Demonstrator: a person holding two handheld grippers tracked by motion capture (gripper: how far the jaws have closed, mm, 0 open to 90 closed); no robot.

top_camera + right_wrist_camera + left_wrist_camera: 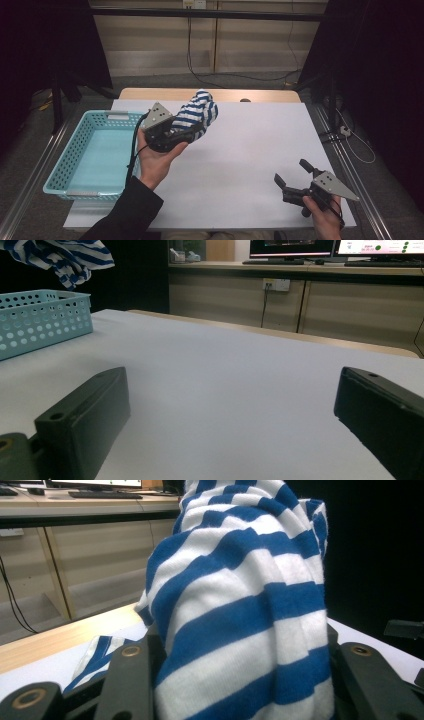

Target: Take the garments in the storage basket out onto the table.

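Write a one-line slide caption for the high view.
Left gripper lifts a bunched blue-and-white striped cloth beside the turquoise basket; right gripper rests open.

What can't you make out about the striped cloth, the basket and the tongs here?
- Blue-and-white striped cloth: what garment it is; bunched up, cut off by the left gripper view's top edge.
- Left tongs: pads buried in the cloth.
- Turquoise perforated plastic basket: cut off by the right gripper view's left edge.

One striped blue-and-white cloth (198,114), bunched, near the far edge of the tabletop (245,150). One turquoise perforated basket (65,165) at the left edge. Two handheld grippers: left gripper (192,131), right gripper (291,174). Two hands on them. One white tabletop.
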